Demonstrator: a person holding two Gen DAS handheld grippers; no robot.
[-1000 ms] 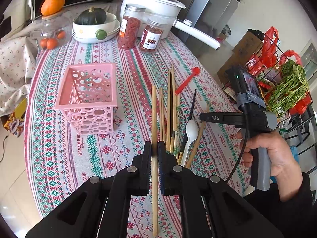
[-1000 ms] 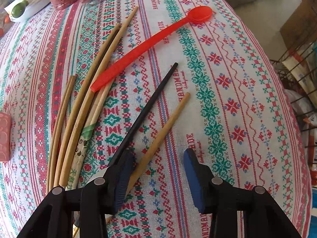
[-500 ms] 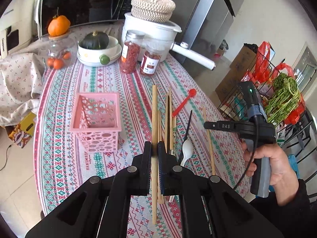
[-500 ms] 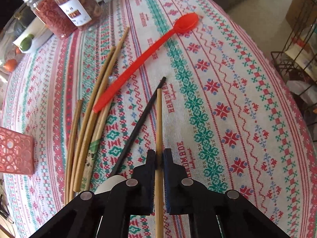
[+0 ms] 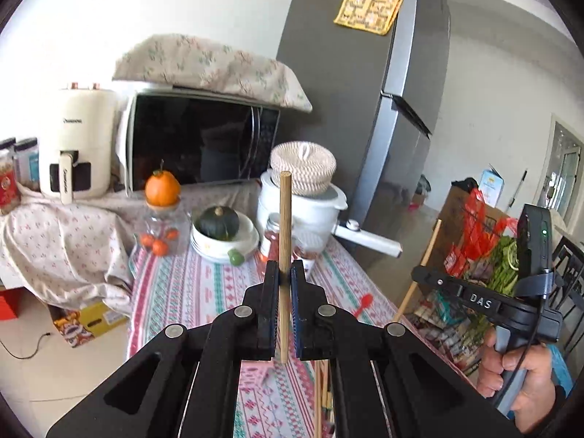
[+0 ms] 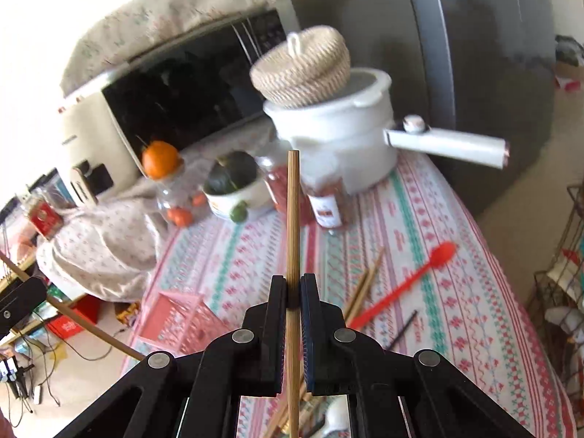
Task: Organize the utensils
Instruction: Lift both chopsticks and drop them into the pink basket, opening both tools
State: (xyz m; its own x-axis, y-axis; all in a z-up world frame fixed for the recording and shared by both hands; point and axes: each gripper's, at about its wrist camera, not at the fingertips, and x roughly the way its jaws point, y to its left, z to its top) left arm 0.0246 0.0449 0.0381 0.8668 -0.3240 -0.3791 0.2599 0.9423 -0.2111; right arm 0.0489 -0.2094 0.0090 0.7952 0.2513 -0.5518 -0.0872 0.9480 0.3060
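A thick round wooden chopstick [image 5: 284, 241] is clamped between the left gripper [image 5: 285, 277] fingers, and a thinner bamboo chopstick [image 6: 292, 219] between the right gripper [image 6: 293, 292] fingers. Both are held clear above the patterned desk [image 6: 456, 292], judged for carrying to the pink perforated plastic basket [image 6: 175, 319], left of the spare chopsticks [image 6: 365, 284].

Left wrist view: looks from above table [image 5: 175, 288] edge, slightly down, toward microwave [image 5: 197, 142] and fridge [image 5: 365, 109]. Right wrist view: tilted, nearer to pot [image 6: 335, 146]. Both share pot, microwave, table; left view also catches right gripper [image 5: 423, 273].
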